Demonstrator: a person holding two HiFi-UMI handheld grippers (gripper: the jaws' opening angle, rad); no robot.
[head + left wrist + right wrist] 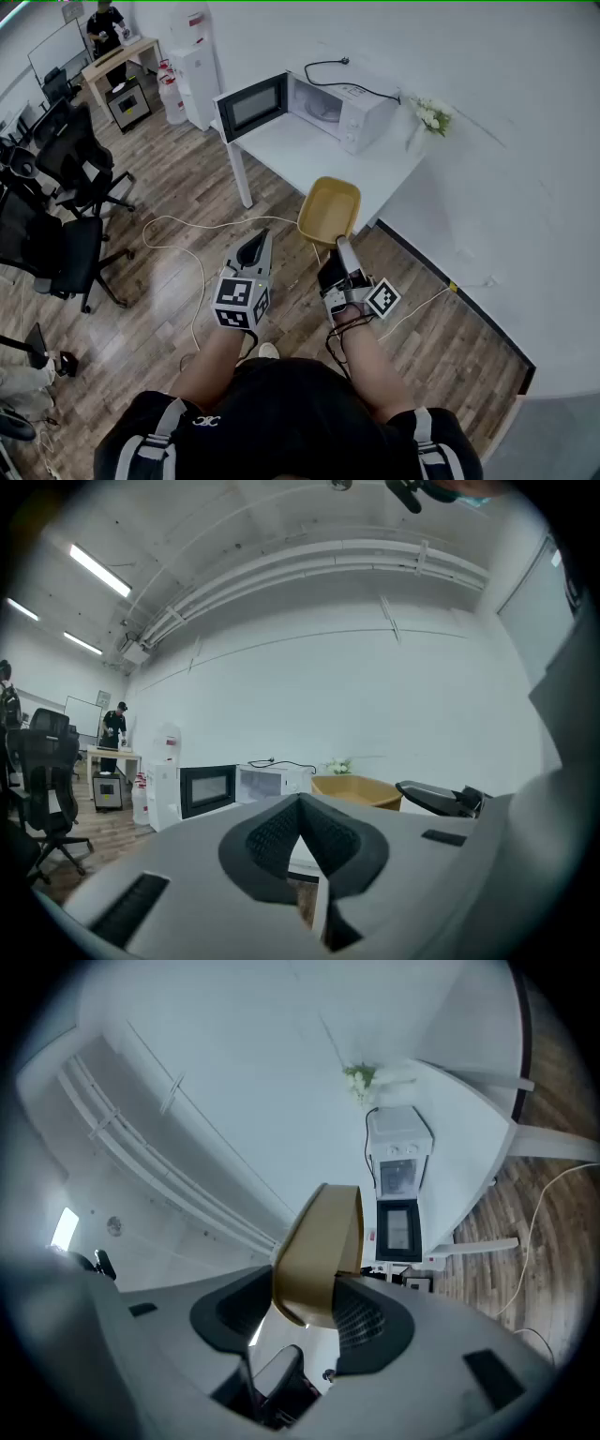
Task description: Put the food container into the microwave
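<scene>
Yellow container (330, 208), clamped in the right gripper (339, 246), hangs at the worktop's (309, 155) near edge, not yet inside the open microwave (309, 108) along its far edge; left gripper (253, 246) closed, empty.

The microwave (314, 108) stands on the tabletop (309, 155), flowers (431, 114) to its right. At the tabletop's near edge the food container (329, 208) sits in the right claw (339, 246), left claw (253, 246) beside it
</scene>
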